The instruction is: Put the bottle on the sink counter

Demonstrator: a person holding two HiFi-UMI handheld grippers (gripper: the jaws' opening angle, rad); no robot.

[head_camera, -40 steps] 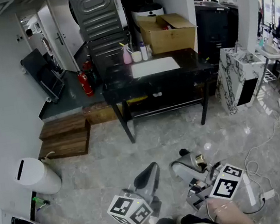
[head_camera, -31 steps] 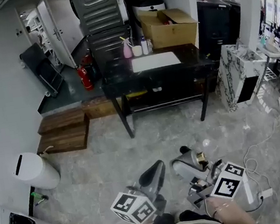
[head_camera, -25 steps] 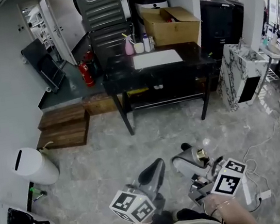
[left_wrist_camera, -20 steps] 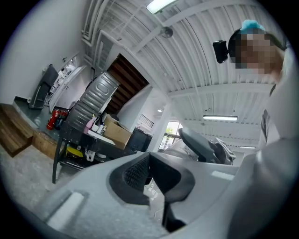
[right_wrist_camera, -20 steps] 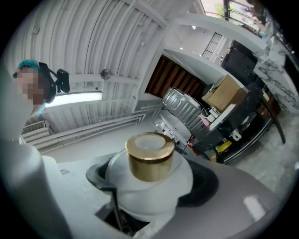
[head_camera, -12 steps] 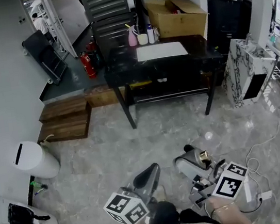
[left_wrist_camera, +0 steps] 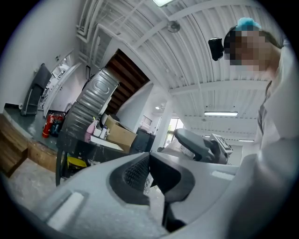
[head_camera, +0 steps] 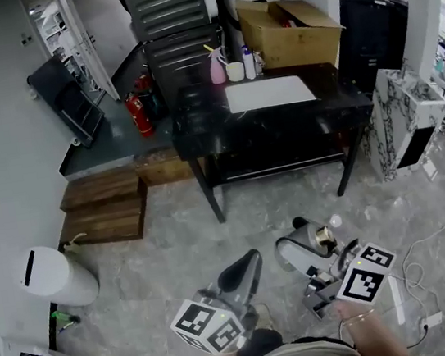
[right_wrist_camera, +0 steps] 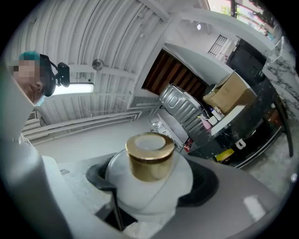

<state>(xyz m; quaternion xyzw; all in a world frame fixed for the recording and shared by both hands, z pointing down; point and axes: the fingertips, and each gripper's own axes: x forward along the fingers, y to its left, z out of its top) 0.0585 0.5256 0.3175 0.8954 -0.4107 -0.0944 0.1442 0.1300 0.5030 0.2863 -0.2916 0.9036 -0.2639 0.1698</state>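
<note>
A white bottle with a gold cap (right_wrist_camera: 149,161) sits upright between the jaws of my right gripper (right_wrist_camera: 152,189), which is shut on it. In the head view the bottle (head_camera: 323,238) and right gripper (head_camera: 305,245) hang low over the floor, well short of the black sink counter (head_camera: 198,127) with its white basin (head_camera: 269,93). My left gripper (head_camera: 246,266) is beside it to the left, jaws together and holding nothing; in its own view the left gripper (left_wrist_camera: 149,173) points toward the counter (left_wrist_camera: 77,140).
A pink bottle (head_camera: 217,70), a cup (head_camera: 235,72) and a small bottle (head_camera: 248,63) stand at the counter's back edge, a cardboard box (head_camera: 292,31) behind them. Wooden steps (head_camera: 103,209), a white bin (head_camera: 51,277), a fire extinguisher (head_camera: 137,115) and a marble cabinet (head_camera: 408,116) flank the grey floor.
The counter has drawn nearer and shifted slightly right in the head view as the person walks toward it. Both grippers keep the same pose, the right still holding the bottle.
</note>
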